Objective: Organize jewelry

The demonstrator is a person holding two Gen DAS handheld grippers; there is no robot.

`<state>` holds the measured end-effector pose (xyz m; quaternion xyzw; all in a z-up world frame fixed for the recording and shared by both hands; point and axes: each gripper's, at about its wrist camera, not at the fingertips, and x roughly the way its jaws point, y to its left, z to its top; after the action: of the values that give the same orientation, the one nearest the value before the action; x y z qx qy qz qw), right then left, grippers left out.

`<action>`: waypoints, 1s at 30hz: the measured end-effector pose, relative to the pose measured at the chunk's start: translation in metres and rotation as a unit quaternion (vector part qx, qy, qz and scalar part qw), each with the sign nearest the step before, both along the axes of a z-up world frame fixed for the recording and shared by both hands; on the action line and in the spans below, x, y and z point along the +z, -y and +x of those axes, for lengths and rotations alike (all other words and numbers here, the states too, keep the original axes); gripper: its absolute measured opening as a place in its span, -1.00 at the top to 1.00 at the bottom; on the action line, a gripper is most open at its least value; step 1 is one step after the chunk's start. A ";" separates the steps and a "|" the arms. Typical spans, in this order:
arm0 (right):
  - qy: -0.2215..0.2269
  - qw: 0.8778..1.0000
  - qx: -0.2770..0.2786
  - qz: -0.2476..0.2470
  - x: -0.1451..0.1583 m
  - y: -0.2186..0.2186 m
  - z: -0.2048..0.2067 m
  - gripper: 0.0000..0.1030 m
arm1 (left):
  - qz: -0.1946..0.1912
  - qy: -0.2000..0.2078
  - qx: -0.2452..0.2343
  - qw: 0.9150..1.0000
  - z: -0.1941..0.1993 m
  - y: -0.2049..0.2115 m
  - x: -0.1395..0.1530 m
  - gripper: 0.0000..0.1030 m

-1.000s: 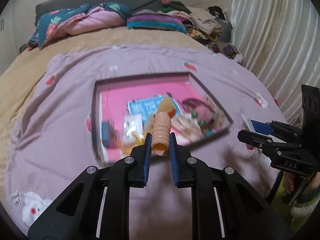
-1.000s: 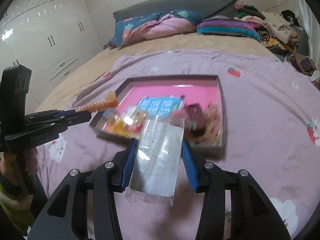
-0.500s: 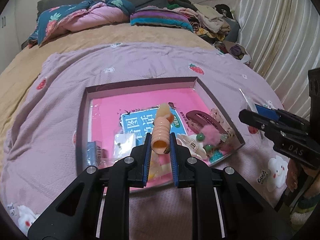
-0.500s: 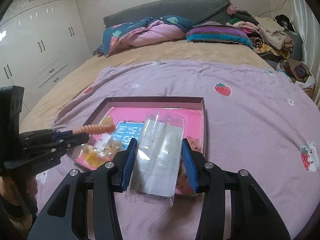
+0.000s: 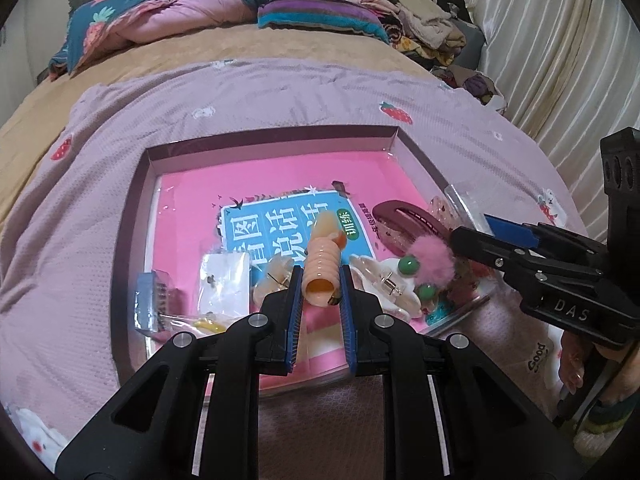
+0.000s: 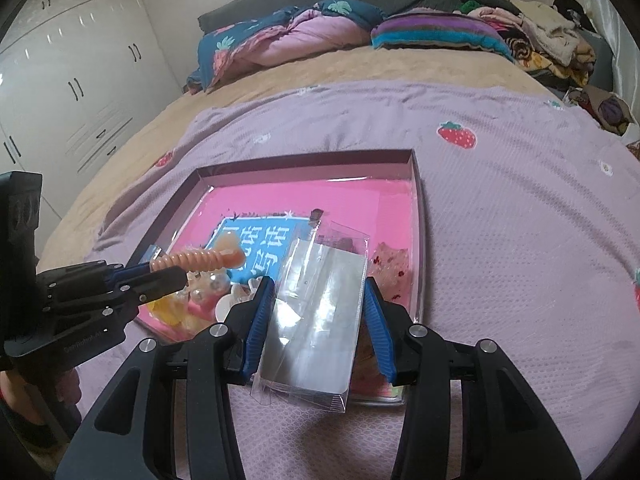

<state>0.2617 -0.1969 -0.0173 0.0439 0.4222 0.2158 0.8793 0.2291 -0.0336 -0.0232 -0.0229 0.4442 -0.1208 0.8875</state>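
Leftward, left gripper [image 5: 320, 280] nearly closed, pinching a ribbed peach hair clip [image 5: 322, 268] by one end, held over the pink tray [image 5: 276, 136], probably for bagging. Rightward, right gripper [image 6: 320, 316] half open, clamping a clear plastic bag [image 6: 316, 316], mouth seemingly toward the clip; tray clutter partly hidden.
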 end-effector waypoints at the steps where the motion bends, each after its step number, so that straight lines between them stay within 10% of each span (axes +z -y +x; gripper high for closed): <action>1: -0.003 1.000 0.001 0.001 -0.002 0.000 0.000 0.11 | 0.001 -0.001 0.000 1.000 0.000 0.001 -0.001 0.80; 14: 0.006 0.999 -0.028 0.015 0.010 0.024 -0.018 -0.31 | 0.007 -0.007 -0.006 1.000 -0.003 0.007 -0.003 0.76; 30: 0.073 0.996 -0.050 0.022 0.058 0.052 -0.085 -0.77 | 0.011 0.040 -0.001 0.999 -0.047 0.010 0.041 -0.16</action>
<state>0.1768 -0.2493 0.0409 0.0685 0.3490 0.1840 0.9163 0.1821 -0.0435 0.0178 -0.0081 0.4095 -0.1175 0.9047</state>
